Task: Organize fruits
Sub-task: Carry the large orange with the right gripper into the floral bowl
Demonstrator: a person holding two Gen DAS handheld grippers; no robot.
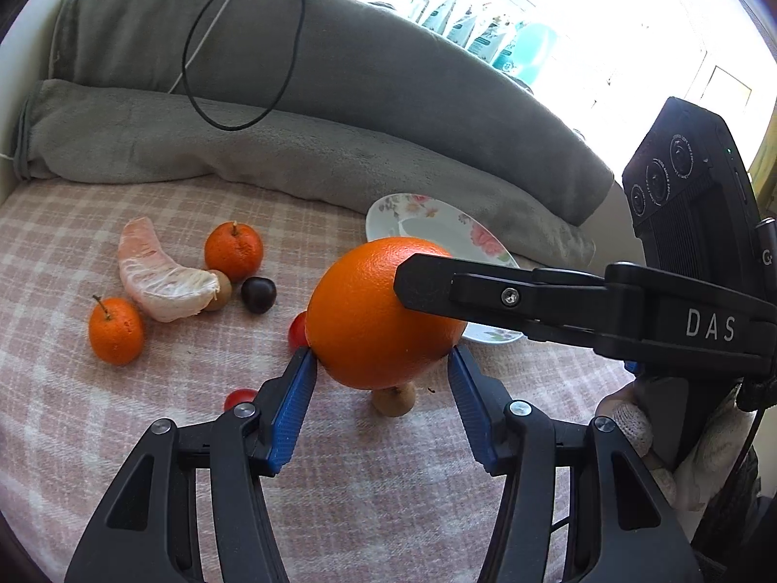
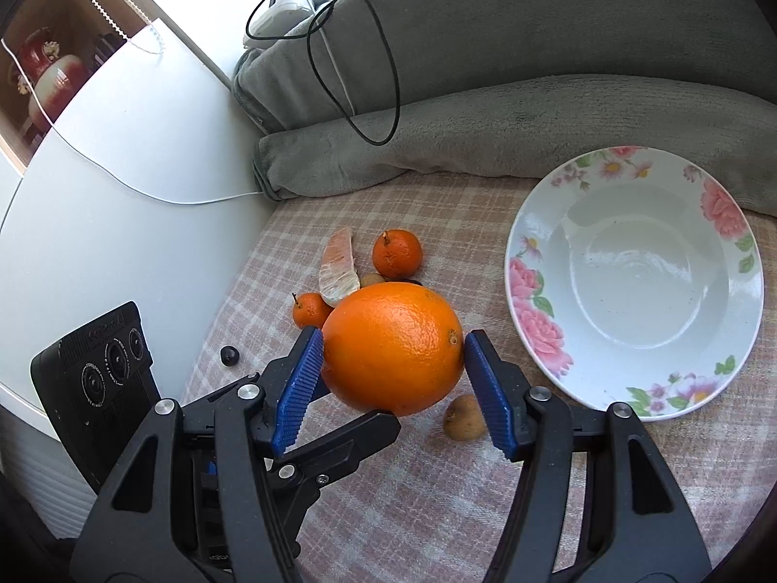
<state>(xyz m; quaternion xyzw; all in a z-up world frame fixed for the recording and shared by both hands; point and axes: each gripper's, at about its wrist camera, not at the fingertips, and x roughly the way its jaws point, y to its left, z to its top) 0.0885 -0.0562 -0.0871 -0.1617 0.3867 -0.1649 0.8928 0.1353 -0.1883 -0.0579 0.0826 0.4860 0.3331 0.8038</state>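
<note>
The white wall [image 2: 121, 184] bounded the left edge; bare checked blanket [image 1: 73, 437] was left open in front. Small fruits were clustered left: two tangerines [image 1: 115, 330], a pomelo segment [image 1: 160, 277], a dark cherry [image 1: 258, 294]. The big orange [image 1: 379, 311] was held off the blanket, clamped by both the left tongs [image 1: 382, 364] and the right tongs [image 2: 393, 369]. "DAS" was read on the right tongs' arm. The floral plate [image 2: 636, 388] lay right, unobstructed; a grey rolled blanket [image 1: 291, 155] closed the back.
</note>
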